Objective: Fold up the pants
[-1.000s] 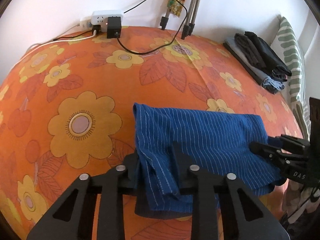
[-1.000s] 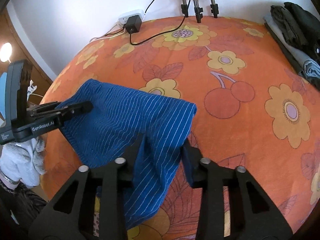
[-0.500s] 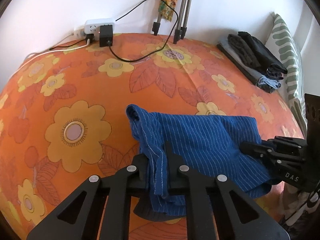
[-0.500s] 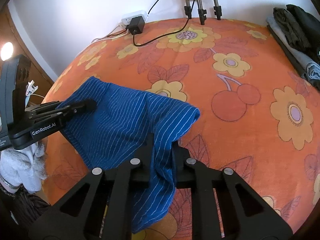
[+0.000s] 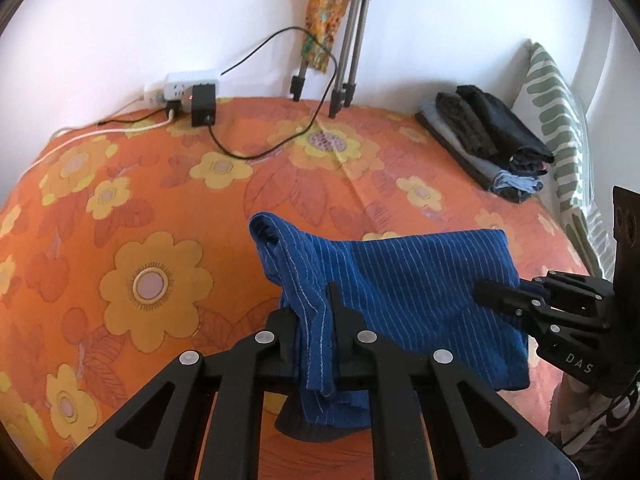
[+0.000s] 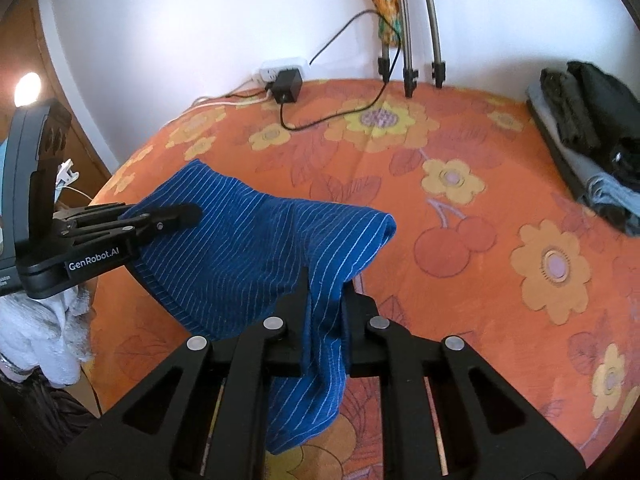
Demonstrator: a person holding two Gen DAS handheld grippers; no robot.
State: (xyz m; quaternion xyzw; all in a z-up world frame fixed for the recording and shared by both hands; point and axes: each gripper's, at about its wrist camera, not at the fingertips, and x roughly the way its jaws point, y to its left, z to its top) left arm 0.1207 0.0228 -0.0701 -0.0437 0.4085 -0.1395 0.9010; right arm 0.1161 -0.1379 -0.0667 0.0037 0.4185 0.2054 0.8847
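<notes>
The blue pinstriped pants point(image 5: 408, 280) are held up above the orange flowered bed cover point(image 5: 152, 208), stretched between my two grippers. My left gripper point(image 5: 316, 320) is shut on the pants' left end, which bunches between its fingers and hangs below. My right gripper point(image 6: 324, 292) is shut on the pants' point(image 6: 240, 256) right end. Each gripper also shows from the side in the other wrist view: the right gripper point(image 5: 504, 296) and the left gripper point(image 6: 168, 216).
A stack of folded dark and denim clothes point(image 5: 488, 144) lies at the bed's far right by a green-patterned pillow point(image 5: 560, 128). A power strip with charger point(image 5: 192, 96), cables and tripod legs point(image 5: 340, 96) stand along the far wall. Pale cloth point(image 6: 44, 336) hangs off the bed's left edge.
Both grippers went from open around the fabric to shut on it. They then lifted the pants' ends off the bed.
</notes>
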